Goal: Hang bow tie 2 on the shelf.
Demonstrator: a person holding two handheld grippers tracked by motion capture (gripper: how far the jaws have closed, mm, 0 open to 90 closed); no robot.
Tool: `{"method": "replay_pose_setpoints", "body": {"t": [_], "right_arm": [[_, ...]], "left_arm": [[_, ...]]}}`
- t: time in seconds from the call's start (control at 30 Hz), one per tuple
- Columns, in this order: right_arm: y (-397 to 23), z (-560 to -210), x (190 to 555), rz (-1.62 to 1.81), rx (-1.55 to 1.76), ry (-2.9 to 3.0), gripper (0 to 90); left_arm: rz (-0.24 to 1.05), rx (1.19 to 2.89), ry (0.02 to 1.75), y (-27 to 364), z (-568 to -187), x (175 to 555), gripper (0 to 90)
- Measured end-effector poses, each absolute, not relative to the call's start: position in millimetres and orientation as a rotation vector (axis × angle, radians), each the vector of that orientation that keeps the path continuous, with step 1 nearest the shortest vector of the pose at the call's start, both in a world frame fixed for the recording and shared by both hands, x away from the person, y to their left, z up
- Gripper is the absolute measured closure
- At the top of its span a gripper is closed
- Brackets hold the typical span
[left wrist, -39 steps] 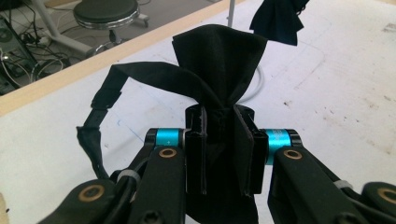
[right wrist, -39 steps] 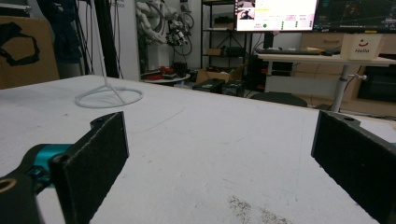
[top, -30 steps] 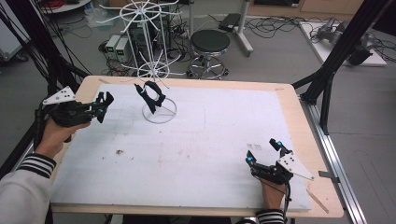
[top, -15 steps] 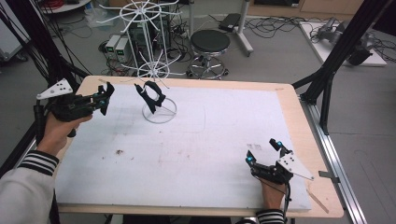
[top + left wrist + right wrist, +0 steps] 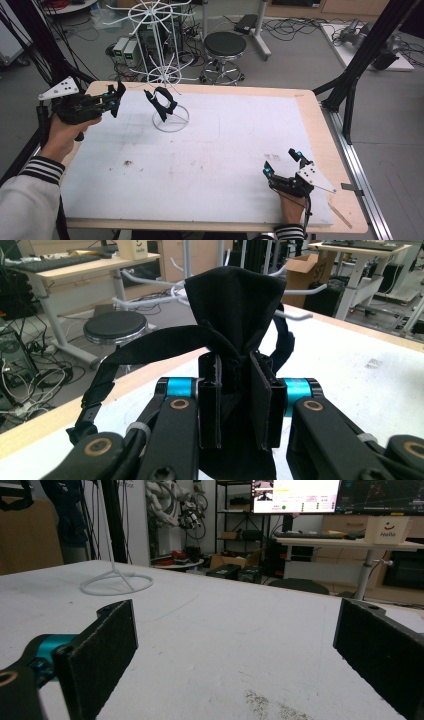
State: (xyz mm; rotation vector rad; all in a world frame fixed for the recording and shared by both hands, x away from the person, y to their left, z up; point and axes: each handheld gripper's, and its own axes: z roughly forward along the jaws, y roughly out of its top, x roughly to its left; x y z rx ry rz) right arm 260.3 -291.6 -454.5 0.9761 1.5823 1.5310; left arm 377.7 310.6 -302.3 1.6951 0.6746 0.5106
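Shifted slightly toward the far-left corner of the tabletop (image 5: 240,150), left tongs (image 5: 235,405) pinch a black strapped cloth item (image 5: 235,305), apparently lifted from the white wire stand (image 5: 171,120); right tongs (image 5: 282,165) rest spread, near-right.

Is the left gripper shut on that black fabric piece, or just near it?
Shut on it. In the left gripper view the left gripper has its jaws pressed against both sides of the black fabric piece, which bunches between them and flares above.
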Motion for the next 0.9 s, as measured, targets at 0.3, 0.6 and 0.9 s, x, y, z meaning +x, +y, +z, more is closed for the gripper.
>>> {"method": "replay_pose_setpoints", "body": {"t": [0.3,0.6,0.9], "right_arm": [[-292,-454,260,1.530,0.975,1.583,3.3],[-292,-454,260,1.531,0.977,1.582,3.2],[-292,-455,260,1.532,0.976,1.582,3.3]], "left_arm": [[0.513,1.693,0.655,301,-295,382,75.7],[0.513,1.693,0.648,294,-295,385,75.7],[0.517,1.707,0.625,284,-285,389,75.7]]}}
